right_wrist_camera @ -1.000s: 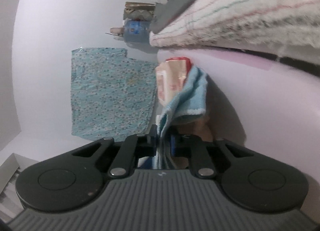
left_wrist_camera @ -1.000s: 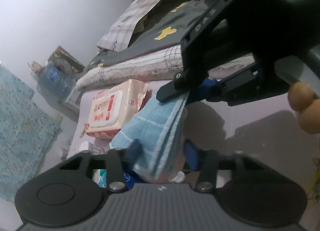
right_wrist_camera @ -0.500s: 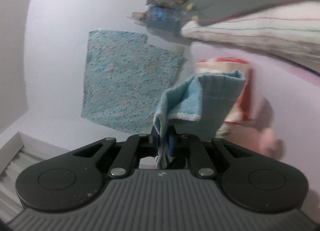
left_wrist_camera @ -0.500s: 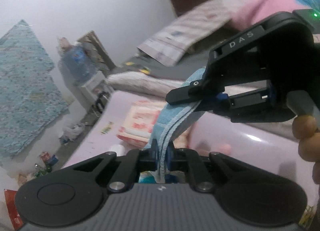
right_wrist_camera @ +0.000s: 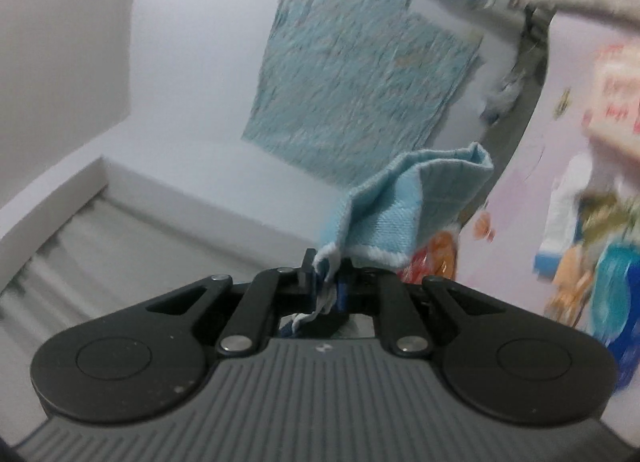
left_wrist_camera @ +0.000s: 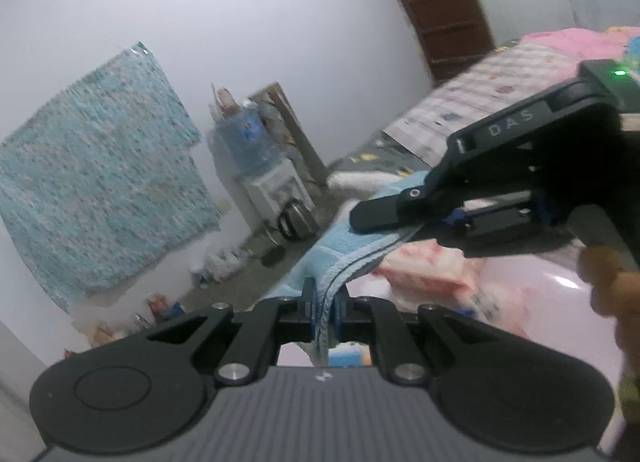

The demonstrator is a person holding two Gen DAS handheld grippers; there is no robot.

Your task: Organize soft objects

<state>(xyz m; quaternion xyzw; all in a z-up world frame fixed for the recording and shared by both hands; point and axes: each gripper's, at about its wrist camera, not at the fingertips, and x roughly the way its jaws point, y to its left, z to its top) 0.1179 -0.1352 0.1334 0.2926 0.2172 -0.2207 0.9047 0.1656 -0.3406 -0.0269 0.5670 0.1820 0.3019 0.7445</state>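
Note:
A light blue towel (left_wrist_camera: 344, 250) hangs in the air between my two grippers. My left gripper (left_wrist_camera: 323, 308) is shut on one edge of it. In the left wrist view my right gripper (left_wrist_camera: 384, 215) comes in from the right, shut on the towel's far end, with a hand's fingers (left_wrist_camera: 608, 274) behind it. In the right wrist view my right gripper (right_wrist_camera: 326, 286) pinches a corner of the blue towel (right_wrist_camera: 404, 213), which folds out ahead of the jaws. Both views are blurred.
A pale pink surface (left_wrist_camera: 532, 302) lies below, carrying a pink and white wipes pack (left_wrist_camera: 424, 268) and small coloured items (right_wrist_camera: 592, 274). A teal cloth (left_wrist_camera: 100, 197) hangs on the white wall. A water dispenser (left_wrist_camera: 256, 157) and kettle (left_wrist_camera: 294, 217) stand by the wall. Bedding (left_wrist_camera: 500, 101) lies at right.
My left gripper closed on the towel, and both grippers lifted it off the pink surface. The towel now stretches between them in the air, and the views swung towards the wall.

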